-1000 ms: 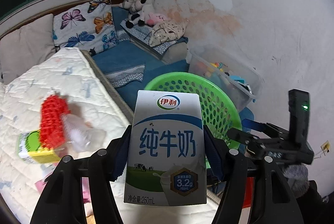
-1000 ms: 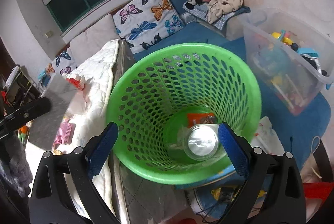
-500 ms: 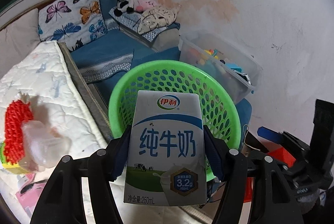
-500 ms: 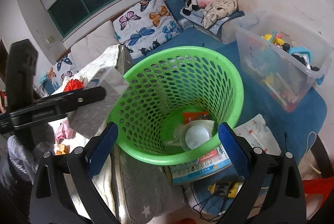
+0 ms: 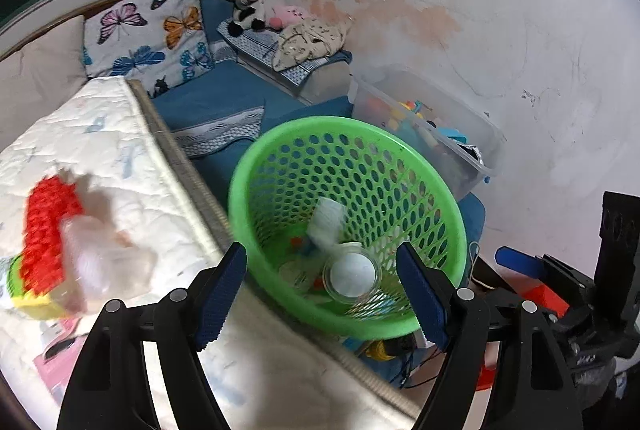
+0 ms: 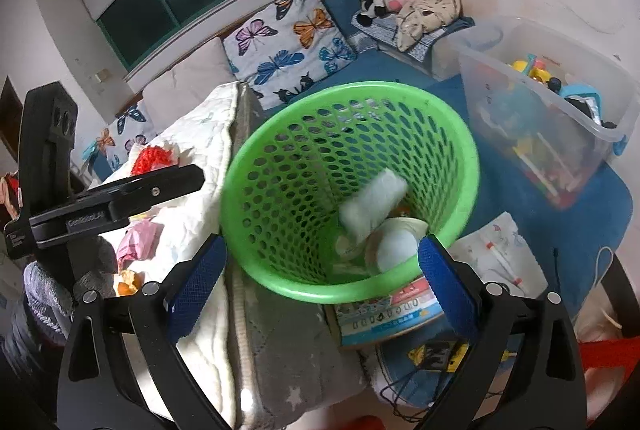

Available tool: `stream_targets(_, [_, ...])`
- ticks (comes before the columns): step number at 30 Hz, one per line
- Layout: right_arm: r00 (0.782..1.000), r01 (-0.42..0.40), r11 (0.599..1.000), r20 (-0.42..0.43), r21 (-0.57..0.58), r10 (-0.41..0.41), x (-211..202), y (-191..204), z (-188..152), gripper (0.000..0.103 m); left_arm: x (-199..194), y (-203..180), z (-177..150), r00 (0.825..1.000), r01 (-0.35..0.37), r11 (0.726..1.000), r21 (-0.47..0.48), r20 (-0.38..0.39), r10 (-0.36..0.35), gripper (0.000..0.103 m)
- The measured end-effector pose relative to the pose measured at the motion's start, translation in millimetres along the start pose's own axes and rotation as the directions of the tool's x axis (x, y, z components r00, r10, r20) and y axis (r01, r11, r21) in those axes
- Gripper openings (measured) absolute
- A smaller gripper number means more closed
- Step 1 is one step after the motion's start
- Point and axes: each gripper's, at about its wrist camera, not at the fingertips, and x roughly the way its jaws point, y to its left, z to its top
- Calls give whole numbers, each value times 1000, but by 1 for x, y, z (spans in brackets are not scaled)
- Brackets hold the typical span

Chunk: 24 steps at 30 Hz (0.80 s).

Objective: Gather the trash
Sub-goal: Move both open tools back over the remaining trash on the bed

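The green mesh basket (image 5: 436, 197) (image 6: 248, 189) stands on the floor beside the mattress. The white milk carton (image 5: 326, 220) (image 6: 372, 203) is inside it, blurred, above a clear plastic cup (image 5: 352, 274) and other scraps. My left gripper (image 5: 324, 290) is open and empty just above the basket's near rim. My right gripper (image 6: 320, 278) is open and empty over the basket's near rim. On the mattress lie a red mesh piece (image 5: 48, 226), a crumpled clear bag (image 5: 100, 266) and a yellow-green box (image 5: 24, 294).
A white quilted mattress (image 5: 120, 165) fills the left. A clear toy bin (image 6: 552, 117) stands right of the basket by the stained wall. Pink wrapper (image 6: 138, 236) and orange peel (image 6: 126, 282) lie on the mattress. Booklets and cables (image 6: 384, 314) lie on the blue floor mat.
My left gripper opened and let go of the milk carton, which dropped into the green basket. The right gripper drew back a little from the basket.
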Motion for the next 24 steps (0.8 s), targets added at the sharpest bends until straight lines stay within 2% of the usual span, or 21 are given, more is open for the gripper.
stream_targets(11, [998,-61,997,-22,-56,60,10,40,-4,96,-62,48,-49,996,-81,996,-41,32,82,74])
stream_targets(17, [995,-98,988,-47,-117,93,16,70,-9,96,-98,92,-73,987,-136,982,-132,67,146,73])
stream_targets(24, [984,-162,967,-103,-197,143,33,116,-22,96,-133,137,-99,973,-179,950,-254,97,210,72])
